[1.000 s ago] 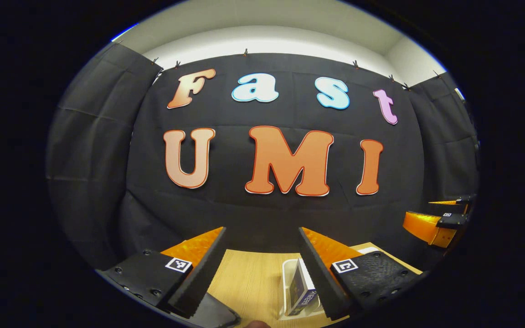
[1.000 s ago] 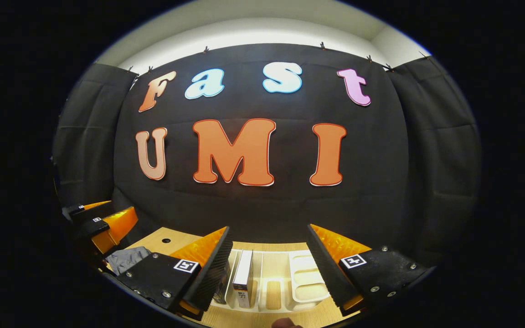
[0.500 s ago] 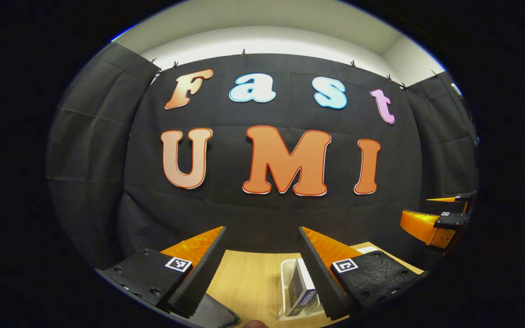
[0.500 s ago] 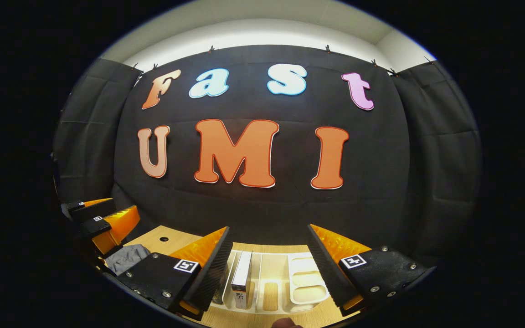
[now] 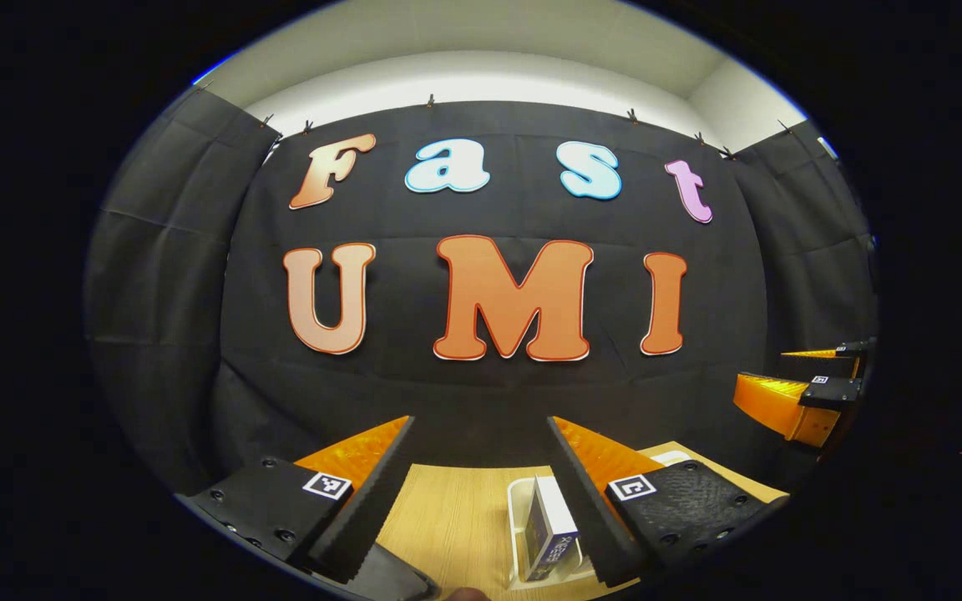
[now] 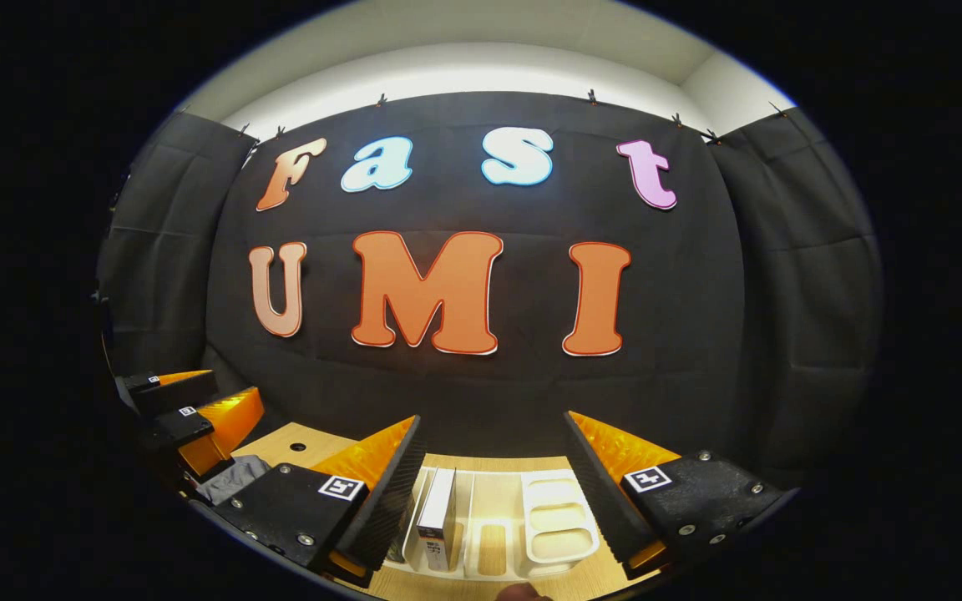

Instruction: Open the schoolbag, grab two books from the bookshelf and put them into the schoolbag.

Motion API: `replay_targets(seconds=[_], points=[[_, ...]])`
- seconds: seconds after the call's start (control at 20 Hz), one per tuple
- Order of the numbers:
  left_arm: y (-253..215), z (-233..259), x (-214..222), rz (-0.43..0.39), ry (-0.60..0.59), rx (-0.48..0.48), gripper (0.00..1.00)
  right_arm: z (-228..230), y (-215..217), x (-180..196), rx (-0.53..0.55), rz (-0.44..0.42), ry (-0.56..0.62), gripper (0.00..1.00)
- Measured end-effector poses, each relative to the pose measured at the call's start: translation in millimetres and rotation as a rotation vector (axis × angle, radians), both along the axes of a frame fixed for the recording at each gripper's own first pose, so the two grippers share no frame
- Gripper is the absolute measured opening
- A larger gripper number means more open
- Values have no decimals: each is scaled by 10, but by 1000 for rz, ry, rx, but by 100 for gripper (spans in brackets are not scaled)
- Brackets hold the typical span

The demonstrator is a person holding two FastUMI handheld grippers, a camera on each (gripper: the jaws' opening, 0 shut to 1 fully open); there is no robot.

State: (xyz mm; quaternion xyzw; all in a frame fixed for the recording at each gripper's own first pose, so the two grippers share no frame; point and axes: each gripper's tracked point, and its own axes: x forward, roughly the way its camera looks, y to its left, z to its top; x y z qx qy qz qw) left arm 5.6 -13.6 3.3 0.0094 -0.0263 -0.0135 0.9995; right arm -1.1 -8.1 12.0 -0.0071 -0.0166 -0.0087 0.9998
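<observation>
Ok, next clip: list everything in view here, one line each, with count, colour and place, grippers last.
table: one, light wood, below both grippers.
bookshelf: one, white, slotted rack on the table, ahead of the right gripper.
books: at least two, upright in the rack's left slots; one white-spined, one with a dark cover.
grey fabric: one piece, on the table under the left gripper; schoolbag cannot be confirmed.
left gripper: open, empty, above the table.
right gripper: open, empty, above the rack.

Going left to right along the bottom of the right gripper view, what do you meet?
Left gripper → grey schoolbag on the table → right gripper's left finger → upright book in the white bookshelf → right gripper's right finger.
</observation>
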Motion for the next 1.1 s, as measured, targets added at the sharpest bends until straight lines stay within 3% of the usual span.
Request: replay_targets(seconds=[0.85,1.1], points=[[173,-154,4,16,25,61,96,-59,123,60,-19,-5,21,97],[314,-472,43,47,77,202,95,-70,157,91,-49,2,16,97]])
